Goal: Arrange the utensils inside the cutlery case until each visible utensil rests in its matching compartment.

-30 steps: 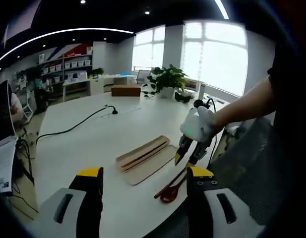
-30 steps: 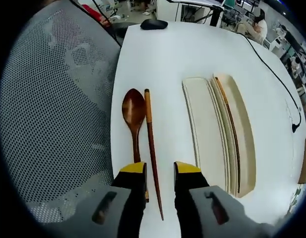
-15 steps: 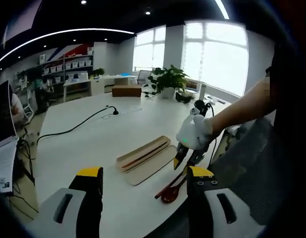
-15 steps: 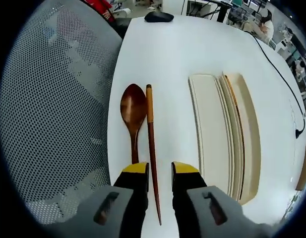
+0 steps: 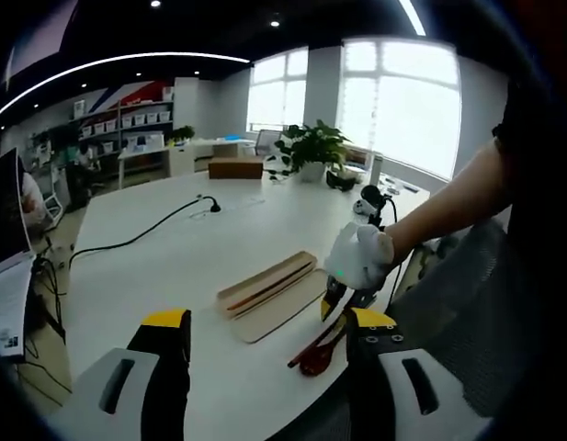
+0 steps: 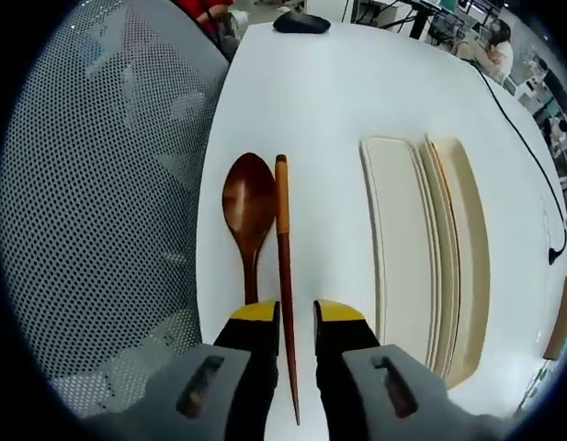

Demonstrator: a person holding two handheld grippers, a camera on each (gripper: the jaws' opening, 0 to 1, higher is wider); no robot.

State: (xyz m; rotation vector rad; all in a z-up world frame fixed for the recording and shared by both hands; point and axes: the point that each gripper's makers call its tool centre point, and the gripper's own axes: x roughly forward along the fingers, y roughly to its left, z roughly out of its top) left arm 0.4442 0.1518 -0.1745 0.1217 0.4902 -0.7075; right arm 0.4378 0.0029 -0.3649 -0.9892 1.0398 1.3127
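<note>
White tabletop point(image 6: 292, 83) carries my long beige cutlery case point(image 6: 428, 257), lying open. Beside it lie 1 dark wooden spoon point(image 6: 248, 207) and 1 brown chopstick point(image 6: 284, 266). My right gripper point(image 6: 285, 317) straddles the chopstick, jaws narrowly apart, seemingly not yet pinching. My left gripper point(image 5: 265, 335) hovers spread.

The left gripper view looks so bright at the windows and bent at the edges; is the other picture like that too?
Left gripper view: the windows are blown out white, the ceiling light strip curves from fisheye bending. Right gripper view: even light with no glare, the white table bright, the chopstick sharp between the claw tips, the mesh chair bulging outward.
</note>
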